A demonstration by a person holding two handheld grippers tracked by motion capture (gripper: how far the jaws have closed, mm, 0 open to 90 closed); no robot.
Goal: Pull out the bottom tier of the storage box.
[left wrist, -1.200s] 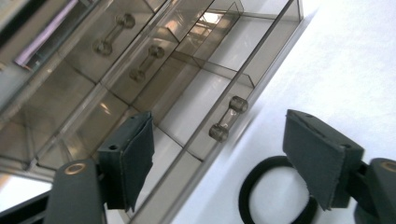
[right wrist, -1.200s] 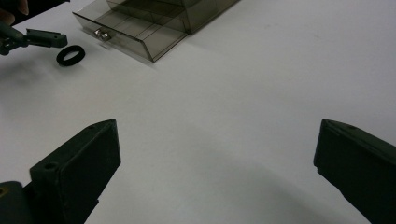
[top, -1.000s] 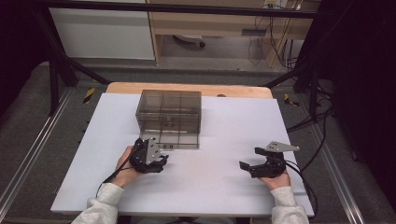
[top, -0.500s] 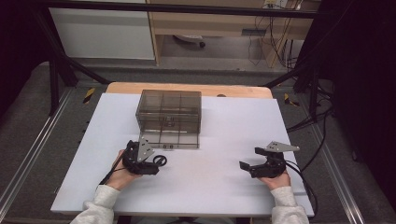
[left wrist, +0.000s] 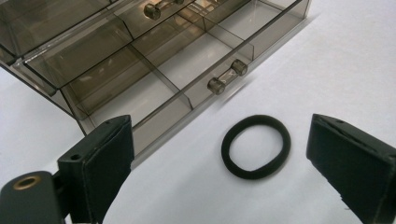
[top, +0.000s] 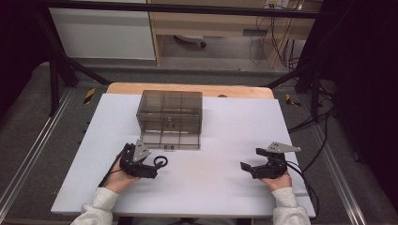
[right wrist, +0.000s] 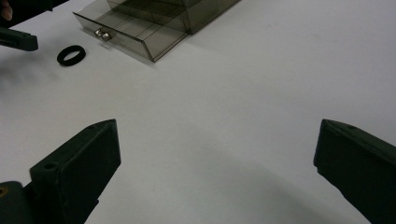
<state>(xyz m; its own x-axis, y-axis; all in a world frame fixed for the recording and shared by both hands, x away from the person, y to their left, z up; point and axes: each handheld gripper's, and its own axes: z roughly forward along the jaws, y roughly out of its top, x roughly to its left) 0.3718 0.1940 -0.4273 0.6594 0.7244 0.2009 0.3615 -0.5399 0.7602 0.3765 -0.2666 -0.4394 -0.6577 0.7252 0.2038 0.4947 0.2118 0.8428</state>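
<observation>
A smoky clear drawer box [top: 170,108] stands mid-table with its bottom drawer [top: 171,139] pulled out. A black elastic ring [top: 161,162] lies flat on the white tabletop just in front of that drawer. My left gripper [top: 152,167] sits right behind the ring. In the left gripper view the ring [left wrist: 256,146] rests between the wide-spread jaws, touched by neither pad, and the jaws have just been opening. The drawer's handle [left wrist: 227,76] and its bare compartments lie beyond. My right gripper [top: 251,162] rests open at the right front, with nothing between its jaws [right wrist: 210,154].
The white board [top: 234,126] covers a wooden table [top: 187,89]. Metal rails and cables run along both sides. From the right gripper view the ring [right wrist: 71,55], the open drawer [right wrist: 135,35] and the left gripper's jaw [right wrist: 18,39] lie far off at upper left.
The left gripper drew back a little toward the front left and spread its jaws; the black ring now lies free on the table. The right gripper kept still.
</observation>
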